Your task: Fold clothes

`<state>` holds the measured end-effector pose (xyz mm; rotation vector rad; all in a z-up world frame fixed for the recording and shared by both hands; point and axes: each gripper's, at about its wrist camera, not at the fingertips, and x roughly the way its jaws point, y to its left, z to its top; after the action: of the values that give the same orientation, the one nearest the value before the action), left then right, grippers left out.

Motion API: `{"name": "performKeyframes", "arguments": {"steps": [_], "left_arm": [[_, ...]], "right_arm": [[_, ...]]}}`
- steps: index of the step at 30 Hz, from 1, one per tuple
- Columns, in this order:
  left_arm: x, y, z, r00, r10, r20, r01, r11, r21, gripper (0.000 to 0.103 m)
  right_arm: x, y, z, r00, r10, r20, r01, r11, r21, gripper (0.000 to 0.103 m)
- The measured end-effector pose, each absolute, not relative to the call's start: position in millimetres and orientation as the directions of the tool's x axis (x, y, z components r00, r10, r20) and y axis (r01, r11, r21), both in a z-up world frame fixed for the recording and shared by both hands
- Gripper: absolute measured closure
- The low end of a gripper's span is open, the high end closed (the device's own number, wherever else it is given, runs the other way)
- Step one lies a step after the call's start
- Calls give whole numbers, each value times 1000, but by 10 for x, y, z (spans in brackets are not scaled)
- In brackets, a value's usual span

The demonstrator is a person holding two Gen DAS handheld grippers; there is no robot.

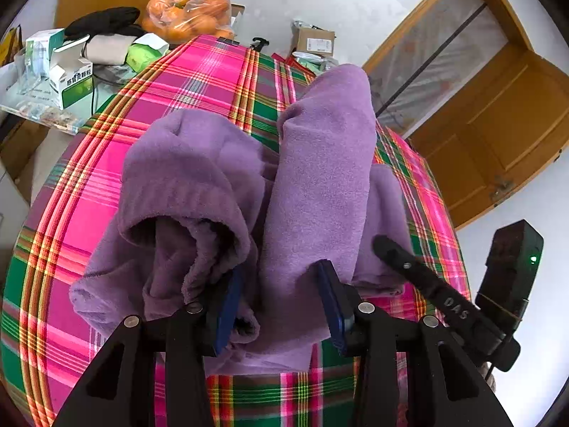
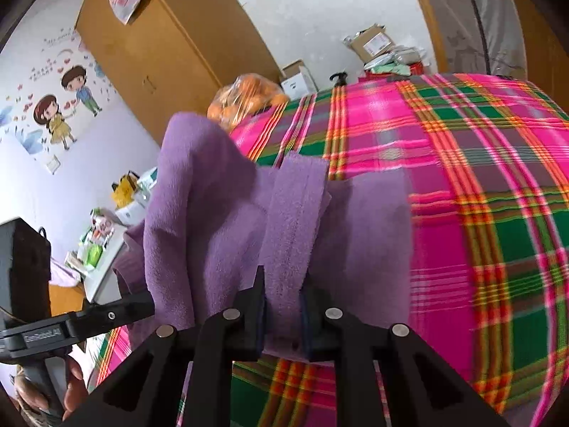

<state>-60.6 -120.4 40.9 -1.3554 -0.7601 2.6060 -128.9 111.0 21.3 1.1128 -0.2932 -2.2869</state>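
Note:
A purple fleece garment (image 1: 199, 178) lies bunched on a table under a pink and green plaid cloth (image 1: 106, 195). My left gripper (image 1: 281, 306) is shut on a thick fold of it, and a band of fleece rises from between the blue pads. In the right wrist view the same garment (image 2: 355, 235) lies at the table's near edge, and my right gripper (image 2: 284, 306) is shut on a seamed strip of it. A right gripper finger (image 1: 391, 252) shows just right of the lifted band. The left gripper's finger (image 2: 117, 313) ends under draped fleece.
At the table's far end are a bag of oranges (image 1: 188, 10), medicine boxes (image 1: 71, 74), black and beige cloth (image 1: 106, 32) and a cardboard box (image 1: 313, 41). A wooden door (image 1: 498, 124) stands to the right. A person's hand (image 2: 74, 384) grips the left handle.

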Motion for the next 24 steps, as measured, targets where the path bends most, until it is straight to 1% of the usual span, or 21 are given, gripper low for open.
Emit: {"name": "performKeyframes", "arguments": {"steps": [15, 24], "left_arm": [[-612, -1030, 472, -589, 308, -747, 127, -878, -462, 58], [-634, -915, 483, -584, 296, -756, 125, -887, -444, 58]], "right_arm": [[-1240, 2026, 468, -639, -490, -593, 257, -862, 436, 88], [-1246, 2564, 479, -697, -411, -588, 154, -887, 436, 88]]}}
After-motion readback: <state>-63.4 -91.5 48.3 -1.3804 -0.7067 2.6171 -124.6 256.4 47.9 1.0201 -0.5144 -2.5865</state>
